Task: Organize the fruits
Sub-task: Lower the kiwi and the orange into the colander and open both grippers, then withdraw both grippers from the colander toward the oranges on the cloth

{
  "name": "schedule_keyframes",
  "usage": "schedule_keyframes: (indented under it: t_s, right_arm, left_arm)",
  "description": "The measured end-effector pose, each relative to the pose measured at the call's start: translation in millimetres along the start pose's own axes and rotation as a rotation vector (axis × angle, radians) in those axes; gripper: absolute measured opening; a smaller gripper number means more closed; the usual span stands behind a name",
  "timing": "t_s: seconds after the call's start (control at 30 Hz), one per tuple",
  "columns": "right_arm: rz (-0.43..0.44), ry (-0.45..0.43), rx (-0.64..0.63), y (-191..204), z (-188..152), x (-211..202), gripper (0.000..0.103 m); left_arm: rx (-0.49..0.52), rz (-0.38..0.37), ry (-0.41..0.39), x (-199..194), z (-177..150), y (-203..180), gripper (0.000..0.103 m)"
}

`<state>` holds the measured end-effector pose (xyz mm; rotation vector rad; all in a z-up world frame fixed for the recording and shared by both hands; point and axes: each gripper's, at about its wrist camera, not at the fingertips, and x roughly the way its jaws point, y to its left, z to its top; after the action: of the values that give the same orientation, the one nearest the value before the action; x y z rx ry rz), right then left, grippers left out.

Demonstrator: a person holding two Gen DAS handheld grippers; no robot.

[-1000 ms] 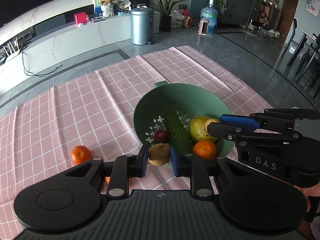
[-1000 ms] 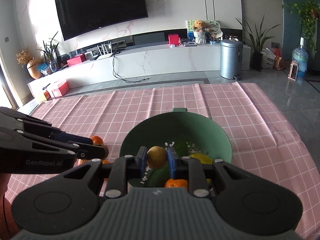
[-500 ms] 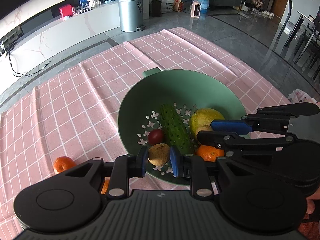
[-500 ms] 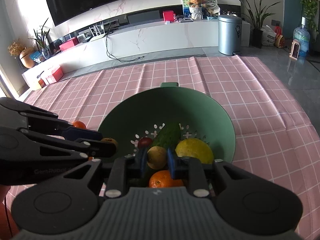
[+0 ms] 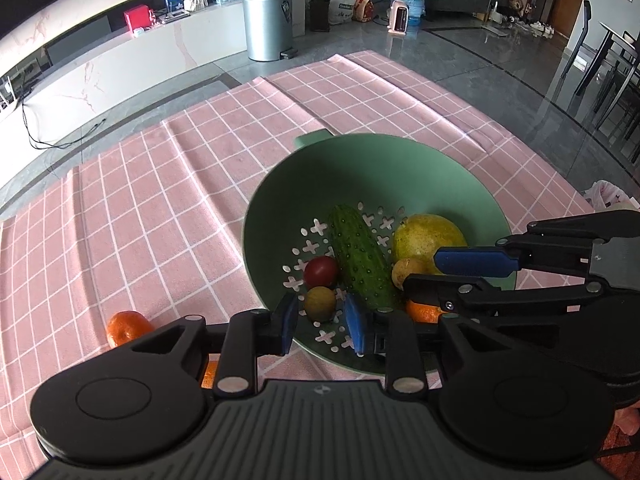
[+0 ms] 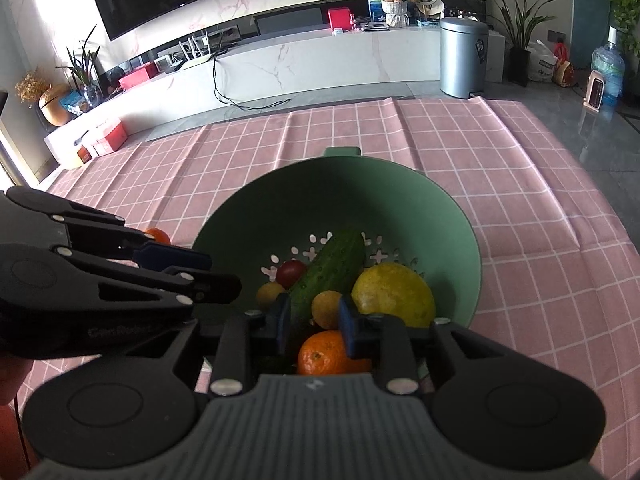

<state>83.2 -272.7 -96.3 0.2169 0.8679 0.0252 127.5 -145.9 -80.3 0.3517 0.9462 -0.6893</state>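
Both grippers hang over the green bowl. The left gripper has just been opening; a small brown fruit lies loose between its pads. The right gripper has also just been opening, around a small yellow fruit. In the bowl lie one cucumber, one cherry tomato, one big yellow fruit and one orange. Another orange lies on the pink cloth.

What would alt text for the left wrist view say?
The left tool sits open over a green colander on a pink checked cloth, a small brownish fruit loose between its pads. Inside lie a cucumber, cherry tomato and yellow fruit.
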Motion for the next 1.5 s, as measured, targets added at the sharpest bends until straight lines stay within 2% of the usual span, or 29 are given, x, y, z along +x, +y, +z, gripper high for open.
schedule_keyframes:
  t_s: [0.23,0.33,0.4,0.53,0.6,0.67,0.7,0.77,0.93,1.03,1.13,1.2,1.33,1.5]
  right_arm:
    - [-0.011,-0.051,-0.014,7.7,1.4,-20.0,0.035]
    - [-0.019,-0.08,-0.026,15.3,0.0,-29.8,0.045]
    - [-0.028,-0.103,-0.028,20.1,-1.2,-37.0,0.058]
    - [-0.035,-0.147,-0.021,31.5,-5.3,-48.7,0.062]
    - [-0.04,-0.167,-0.018,37.6,-8.2,-52.7,0.072]
    - [-0.04,-0.172,-0.016,44.2,-10.9,-55.0,0.073]
    - [-0.046,-0.174,-0.014,47.9,-12.6,-55.8,0.079]
    - [-0.053,-0.181,-0.019,56.3,-16.5,-57.7,0.082]
    - [-0.055,-0.199,-0.039,82.8,-28.4,-57.2,0.082]
    - [-0.068,-0.204,-0.055,99.2,-38.2,-53.2,0.082]
    - [-0.043,-0.194,-0.093,114.9,-45.4,-48.7,0.081]
    - [-0.033,-0.187,-0.13,125.1,-49.4,-45.4,0.073]
    - [0.003,-0.163,-0.172,138.3,-54.9,-37.2,0.069]
    - [0.01,-0.1,-0.19,143.8,-58.2,-15.7,0.052]
  left_arm:
    - [-0.028,0.025,-0.064,-29.1,-4.3,4.6,0.045]
    - [-0.046,0.047,-0.09,-43.0,-8.2,9.3,0.049]
    - [-0.061,0.077,-0.114,-51.9,-11.7,13.4,0.055]
    - [-0.116,0.162,-0.13,-65.2,-19.9,25.2,0.065]
    - [-0.136,0.199,-0.144,-72.2,-26.1,31.6,0.069]
    - [-0.146,0.228,-0.177,-80.1,-33.7,37.1,0.072]
    - [-0.146,0.247,-0.191,-84.1,-37.0,38.9,0.076]
    - [-0.13,0.28,-0.2,-90.3,-41.5,42.3,0.078]
    - [-0.041,0.226,-0.218,-104.6,-58.5,46.2,0.078]
    - [-0.063,0.196,-0.197,-106.6,-68.2,54.2,0.078]
    - [-0.057,0.2,-0.161,-103.9,-78.7,58.7,0.079]
    - [-0.035,0.199,-0.141,-100.3,-84.8,61.2,0.079]
    - [-0.029,0.143,-0.121,-91.9,-93.5,70.6,0.075]
    - [-0.04,0.128,-0.113,-77.8,-95.0,81.4,0.069]
